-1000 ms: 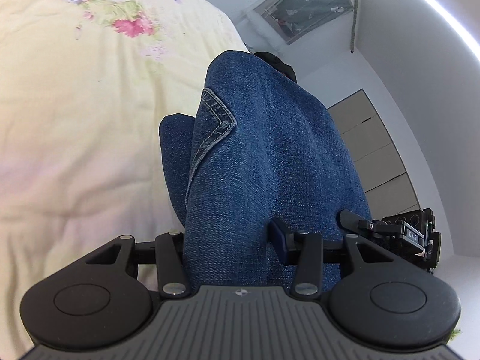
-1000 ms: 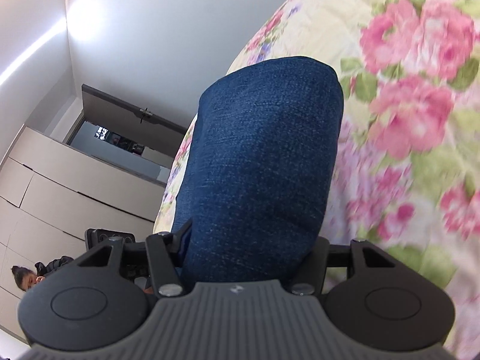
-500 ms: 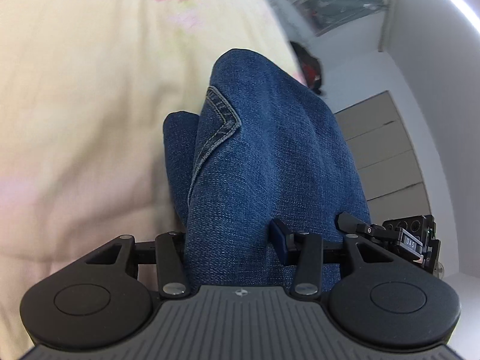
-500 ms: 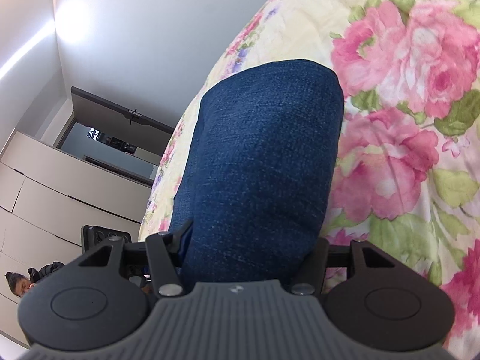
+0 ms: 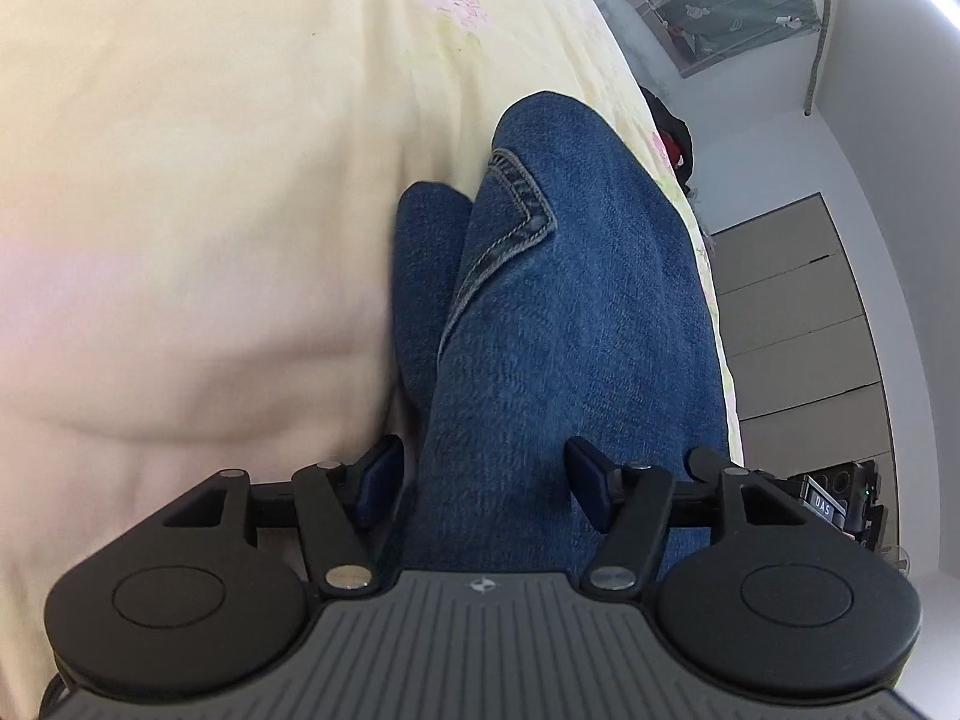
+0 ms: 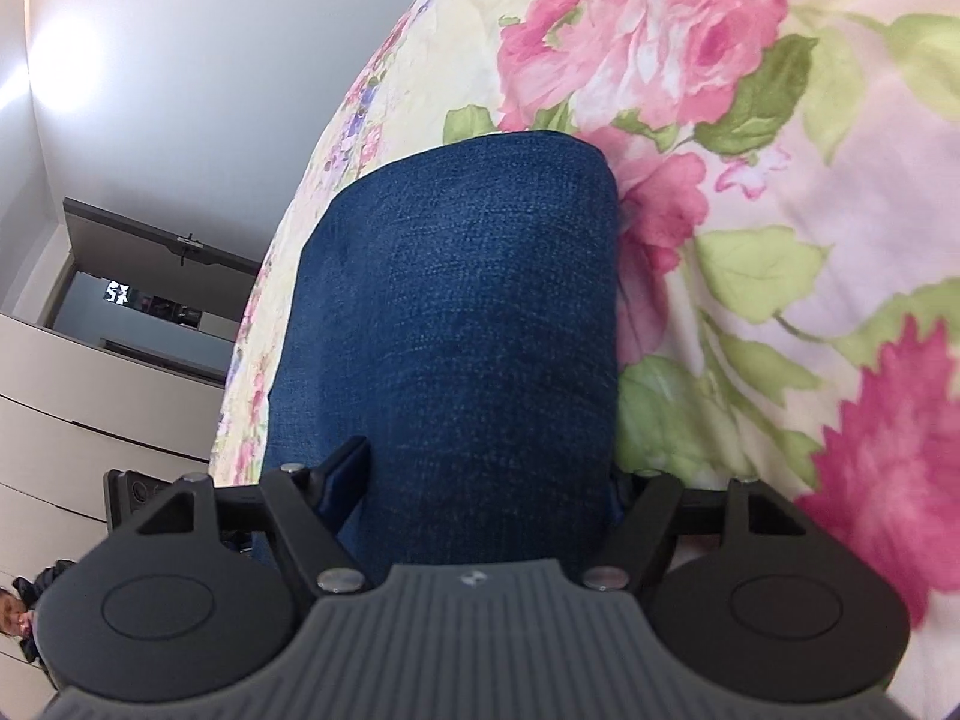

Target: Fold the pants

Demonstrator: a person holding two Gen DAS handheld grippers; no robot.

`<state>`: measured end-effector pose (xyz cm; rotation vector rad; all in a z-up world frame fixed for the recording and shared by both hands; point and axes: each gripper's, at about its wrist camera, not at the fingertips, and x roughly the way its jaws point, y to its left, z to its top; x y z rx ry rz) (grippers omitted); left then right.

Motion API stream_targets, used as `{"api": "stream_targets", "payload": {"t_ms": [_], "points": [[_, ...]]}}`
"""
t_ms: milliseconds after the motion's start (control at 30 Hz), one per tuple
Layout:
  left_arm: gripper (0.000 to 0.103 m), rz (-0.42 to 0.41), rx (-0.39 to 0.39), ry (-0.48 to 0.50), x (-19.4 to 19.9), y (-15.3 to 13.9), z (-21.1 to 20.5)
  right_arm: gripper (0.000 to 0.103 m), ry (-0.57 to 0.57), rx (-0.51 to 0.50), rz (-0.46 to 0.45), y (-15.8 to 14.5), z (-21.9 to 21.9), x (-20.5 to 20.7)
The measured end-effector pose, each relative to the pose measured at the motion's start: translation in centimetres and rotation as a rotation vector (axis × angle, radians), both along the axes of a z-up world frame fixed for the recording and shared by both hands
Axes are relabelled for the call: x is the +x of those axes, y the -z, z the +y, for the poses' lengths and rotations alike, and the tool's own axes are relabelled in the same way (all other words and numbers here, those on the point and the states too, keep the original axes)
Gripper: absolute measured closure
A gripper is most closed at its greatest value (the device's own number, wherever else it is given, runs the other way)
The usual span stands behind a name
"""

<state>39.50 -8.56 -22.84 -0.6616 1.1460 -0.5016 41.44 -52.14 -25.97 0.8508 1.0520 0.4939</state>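
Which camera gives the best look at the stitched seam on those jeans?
The left wrist view: the curved stitched seam on the jeans shows clearly ahead of the left claw. The right wrist view shows only plain denim, no stitching.

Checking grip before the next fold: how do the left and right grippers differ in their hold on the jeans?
The left gripper is open, a gap beside one pad; the right gripper is shut on the jeans. The left faces a stitched seam; the right faces plain folded denim. Both have jeans between their fingers, above the floral bedspread.
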Motion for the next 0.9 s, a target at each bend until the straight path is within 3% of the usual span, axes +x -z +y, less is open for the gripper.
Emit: {"api": "stream_targets", "payload": {"t_ms": [233,400,500,800,900], "points": [[0.03,0.0,0.058,0.038,-1.8,-1.1,0.4,0.034,0.012,0.031,0.022,-0.2,-1.3,-4.8],[0.029,0.007,0.11,0.119,-4.3,-1.5,0.8,0.039,-0.024,-0.009,0.023,-0.7,-0.3,-8.3],[0.03,0.019,0.096,0.142,-5.7,-1.5,1.6,0.043,-0.029,-0.046,0.03,-0.8,0.2,-9.5],[0.038,0.035,0.166,0.151,-7.7,-1.8,2.1,0.044,0.002,-0.239,0.029,-2.9,2.9,-9.8],[0.038,0.024,0.237,0.15,-8.4,-2.9,1.6,0.044,-0.001,-0.398,0.046,-4.4,4.1,-10.7]]}}
